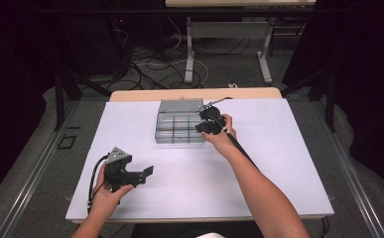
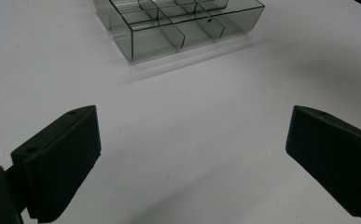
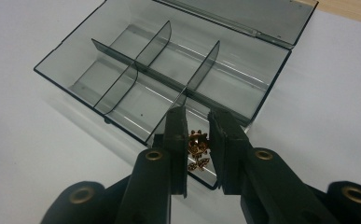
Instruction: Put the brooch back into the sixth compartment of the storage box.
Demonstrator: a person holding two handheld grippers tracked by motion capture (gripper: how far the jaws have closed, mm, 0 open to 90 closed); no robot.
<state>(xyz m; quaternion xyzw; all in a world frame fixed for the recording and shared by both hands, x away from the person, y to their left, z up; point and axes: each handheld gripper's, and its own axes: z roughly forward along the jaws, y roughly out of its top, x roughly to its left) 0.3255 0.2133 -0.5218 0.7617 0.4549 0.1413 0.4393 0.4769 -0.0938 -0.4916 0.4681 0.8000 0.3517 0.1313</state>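
Observation:
A smoky clear compartment box (image 1: 172,130) sits at the middle back of the white sheet, its lid (image 1: 180,105) folded open behind it. My right gripper (image 1: 202,128) hovers over the box's right end. In the right gripper view its jaws (image 3: 199,114) stand almost together, and a small gold flower charm (image 3: 197,148) spans the narrow gap between them, above the nearest corner compartment of the box (image 3: 243,79). The other compartments look bare. My left gripper (image 1: 142,172) rests near the front left, open, with nothing between its fingers (image 2: 192,116). The box (image 2: 150,44) lies well ahead of it.
The white sheet (image 1: 279,158) covers the tabletop, and a strip of wood (image 1: 194,94) shows along the back edge. Beyond the table, cables (image 1: 150,64) lie on the floor around another table's legs (image 1: 189,49). Dark frames stand at both sides.

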